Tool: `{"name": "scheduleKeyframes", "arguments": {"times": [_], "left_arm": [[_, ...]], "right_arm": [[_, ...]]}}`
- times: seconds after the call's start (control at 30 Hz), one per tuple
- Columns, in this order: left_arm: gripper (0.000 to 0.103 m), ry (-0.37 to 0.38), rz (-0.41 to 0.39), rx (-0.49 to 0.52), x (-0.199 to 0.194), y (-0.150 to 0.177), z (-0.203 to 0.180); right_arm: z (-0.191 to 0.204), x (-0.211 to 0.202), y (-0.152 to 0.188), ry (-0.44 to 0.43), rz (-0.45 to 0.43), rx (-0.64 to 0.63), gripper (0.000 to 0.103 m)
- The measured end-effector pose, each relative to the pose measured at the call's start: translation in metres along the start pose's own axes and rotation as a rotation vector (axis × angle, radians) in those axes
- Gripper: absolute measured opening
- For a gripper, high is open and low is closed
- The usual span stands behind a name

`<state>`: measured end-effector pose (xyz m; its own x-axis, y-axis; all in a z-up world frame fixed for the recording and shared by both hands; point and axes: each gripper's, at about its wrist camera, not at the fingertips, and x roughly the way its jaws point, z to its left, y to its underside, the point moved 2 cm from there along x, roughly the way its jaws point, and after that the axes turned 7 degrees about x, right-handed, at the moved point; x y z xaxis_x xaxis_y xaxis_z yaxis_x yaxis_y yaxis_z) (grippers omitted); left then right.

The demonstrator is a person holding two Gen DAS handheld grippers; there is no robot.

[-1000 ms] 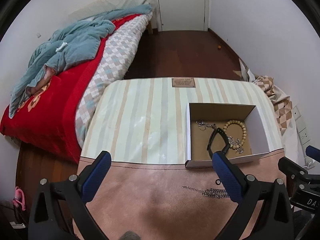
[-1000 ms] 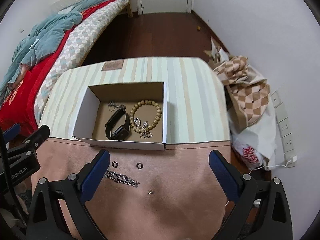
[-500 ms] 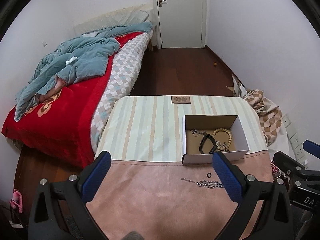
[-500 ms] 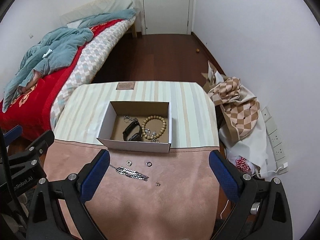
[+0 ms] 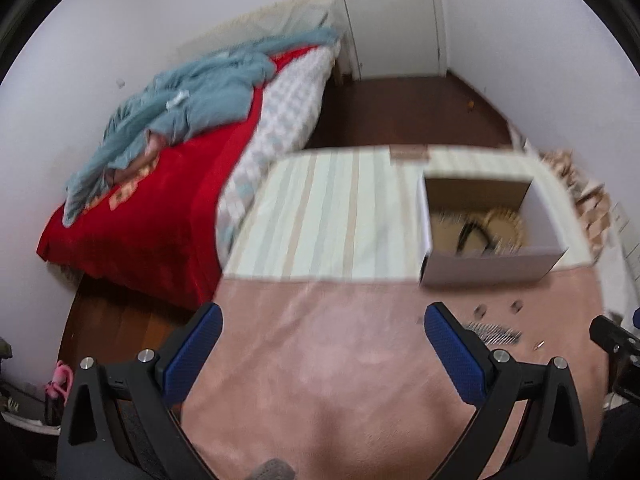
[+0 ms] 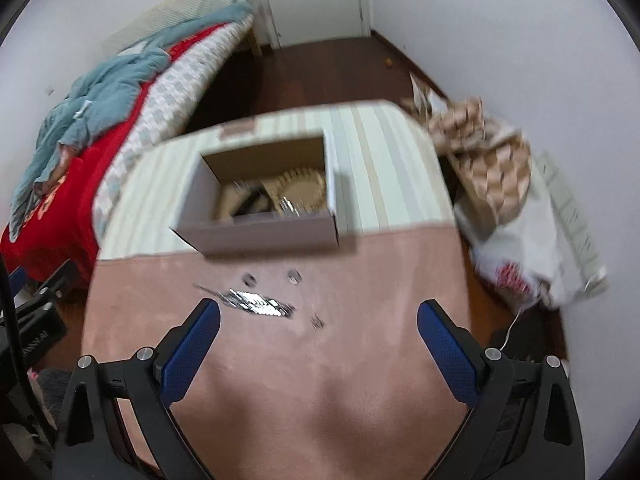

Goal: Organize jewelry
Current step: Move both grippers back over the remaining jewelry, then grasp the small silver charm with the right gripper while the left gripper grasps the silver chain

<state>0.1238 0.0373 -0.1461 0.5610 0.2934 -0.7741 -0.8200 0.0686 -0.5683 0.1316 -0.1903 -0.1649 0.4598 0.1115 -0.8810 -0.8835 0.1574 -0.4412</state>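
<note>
An open cardboard box (image 6: 264,236) (image 5: 492,268) stands on the table where the striped cloth meets the pink cloth. It holds a wooden bead bracelet (image 6: 300,184) (image 5: 506,222), a black watch (image 6: 250,204) (image 5: 472,236) and a silver chain. On the pink cloth (image 6: 320,360) before the box lie a silver chain (image 6: 256,304) (image 5: 496,330), two small rings (image 6: 251,279) (image 6: 294,277) and a tiny stud (image 6: 317,322). My right gripper (image 6: 318,316) is open above the pink cloth, near the chain. My left gripper (image 5: 322,318) is open and empty, left of the chain. Both views are blurred.
A bed (image 5: 160,184) with a red cover and blue blanket stands left of the table. A checkered cloth pile and a white bag (image 6: 520,216) lie at the table's right. A white door (image 5: 392,16) is at the back.
Both views have dropped closer to the table after pulling back and up a moment earlier. The jewelry has not moved. Both grippers stay open.
</note>
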Motion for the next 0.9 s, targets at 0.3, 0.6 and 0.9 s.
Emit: {"name": "scheduleKeyframes", "arguments": {"times": [0.3,0.6,0.9], "left_arm": [[0.103,-0.019,0.157,0.053,0.065,0.032,-0.019],[0.103,0.011,0.184,0.084,0.082,0.031,-0.035],[0.103,0.156,0.111,0.253,0.065,0.018,-0.108]], "right_arm": [[-0.015,0.097,0.042,-0.045,0.082,0.006,0.042],[0.004,0.110,0.047,-0.004,0.017,-0.095,0.009],[-0.053,0.090,0.039,-0.006,0.013,0.074,0.009]]}}
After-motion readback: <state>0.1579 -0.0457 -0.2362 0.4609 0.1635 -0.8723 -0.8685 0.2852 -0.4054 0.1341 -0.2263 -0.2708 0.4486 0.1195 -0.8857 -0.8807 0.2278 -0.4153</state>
